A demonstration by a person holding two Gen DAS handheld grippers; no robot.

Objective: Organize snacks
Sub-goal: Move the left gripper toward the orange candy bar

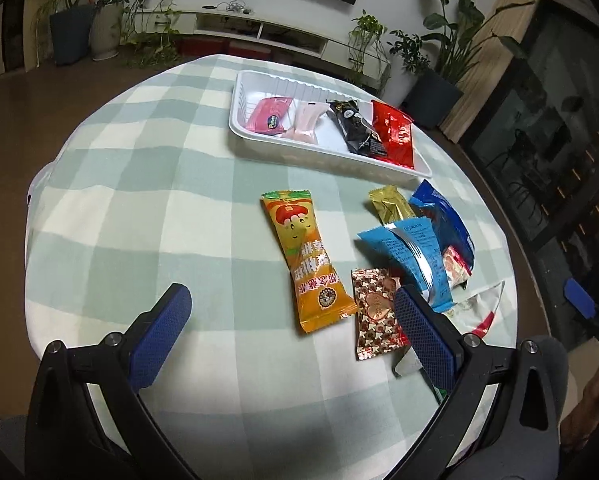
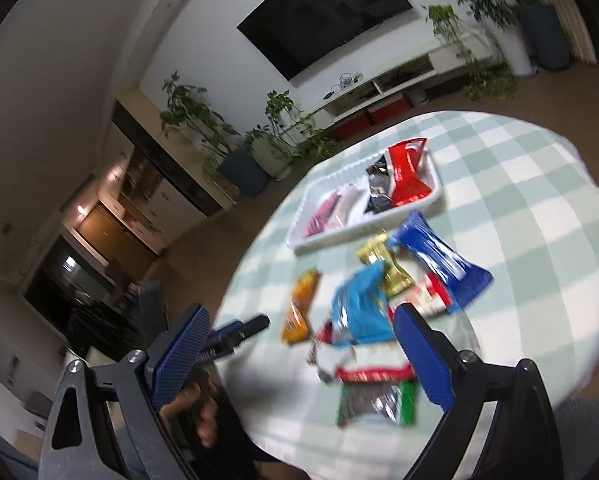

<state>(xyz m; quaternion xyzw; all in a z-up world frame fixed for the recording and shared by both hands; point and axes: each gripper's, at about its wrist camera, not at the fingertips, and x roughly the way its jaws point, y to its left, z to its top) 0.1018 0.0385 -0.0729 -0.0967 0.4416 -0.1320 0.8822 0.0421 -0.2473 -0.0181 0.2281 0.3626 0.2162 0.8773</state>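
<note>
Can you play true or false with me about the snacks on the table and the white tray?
1. The white tray has four snacks in it. True: a pink pack, a pale pink pack, a black pack and a red pack.
2. The long orange snack is inside the tray. False: it lies on the checked tablecloth, nearer than the tray.
3. The left gripper is squeezing a snack. False: its jaws stand wide open with nothing held.
4. The right gripper is open too. True.
5. The tablecloth is plain red. False: it has pale green and white checks.
</note>
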